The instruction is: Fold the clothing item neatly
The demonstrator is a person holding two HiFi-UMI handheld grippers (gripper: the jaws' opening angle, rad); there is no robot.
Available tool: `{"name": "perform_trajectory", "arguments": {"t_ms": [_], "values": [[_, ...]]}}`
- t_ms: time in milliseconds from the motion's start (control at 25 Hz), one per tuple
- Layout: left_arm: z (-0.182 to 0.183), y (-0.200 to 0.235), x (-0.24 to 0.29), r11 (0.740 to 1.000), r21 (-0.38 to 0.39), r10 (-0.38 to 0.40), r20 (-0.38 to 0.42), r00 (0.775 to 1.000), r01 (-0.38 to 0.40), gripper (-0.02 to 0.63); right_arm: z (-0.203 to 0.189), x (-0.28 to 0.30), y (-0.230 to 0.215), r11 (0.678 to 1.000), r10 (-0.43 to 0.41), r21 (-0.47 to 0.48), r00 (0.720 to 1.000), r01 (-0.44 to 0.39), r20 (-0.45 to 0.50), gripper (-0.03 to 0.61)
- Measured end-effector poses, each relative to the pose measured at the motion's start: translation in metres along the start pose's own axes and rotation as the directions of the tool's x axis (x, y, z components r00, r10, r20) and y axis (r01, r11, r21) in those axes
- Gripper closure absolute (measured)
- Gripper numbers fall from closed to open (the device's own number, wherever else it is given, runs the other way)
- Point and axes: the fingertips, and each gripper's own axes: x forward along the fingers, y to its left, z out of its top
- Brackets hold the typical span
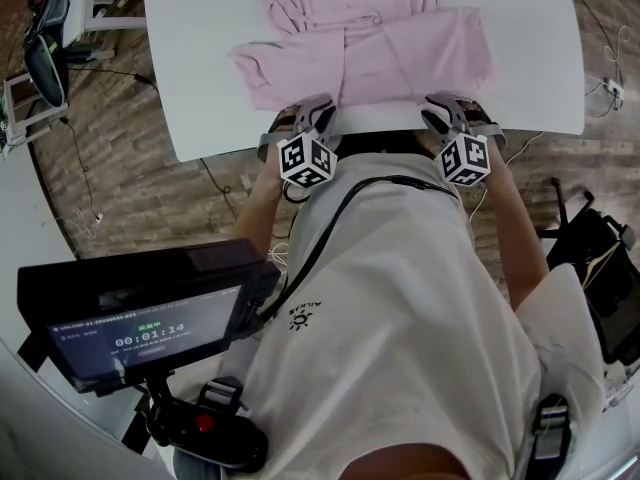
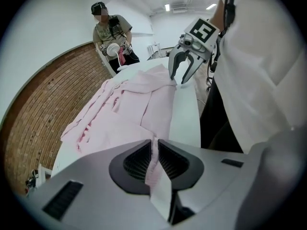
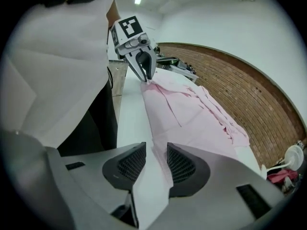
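A pink garment (image 1: 370,48) lies partly folded on the white table (image 1: 200,88), its near hem along the table's front edge. My left gripper (image 1: 318,116) sits at the hem's left part. In the left gripper view its jaws (image 2: 154,150) are shut on a pinch of the pink cloth (image 2: 144,114). My right gripper (image 1: 440,113) is at the hem's right part. Seen in the right gripper view, it (image 3: 157,159) stands open, the garment's edge (image 3: 192,114) lying between and below the jaws with the pads not pressing it. Each gripper shows in the other's view: right (image 2: 183,75), left (image 3: 145,73).
A screen on a stand (image 1: 130,328) is at my lower left. Gear and cables (image 1: 45,48) stand left of the table, a dark bag (image 1: 600,258) at the right. Another person (image 2: 112,37) stands beyond the table's far end. The floor is brick-patterned.
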Motion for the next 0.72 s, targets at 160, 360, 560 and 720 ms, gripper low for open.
{"name": "perform_trajectory", "arguments": {"t_ms": [160, 360, 560, 720], "values": [[0.001, 0.003, -0.005, 1.000, -0.019, 0.011, 0.011, 1.000, -0.011, 0.563, 0.001, 0.012, -0.002, 0.997, -0.047, -0.063, 0.999, 0.046, -0.017, 0.460], [0.001, 0.006, -0.007, 1.000, -0.023, 0.019, 0.010, 1.000, -0.019, 0.563, 0.006, 0.019, -0.007, 0.988, -0.107, -0.111, 0.994, 0.103, -0.028, 0.462], [0.004, 0.007, -0.012, 1.000, -0.010, 0.027, 0.016, 0.999, -0.027, 0.563, 0.011, 0.007, -0.013, 0.993, -0.111, -0.049, 0.994, 0.111, 0.005, 0.545], [0.015, 0.015, -0.020, 0.999, 0.005, 0.040, 0.037, 0.999, -0.041, 0.563, 0.018, -0.016, -0.024, 0.995, -0.098, -0.011, 0.995, 0.099, 0.034, 0.552]]}}
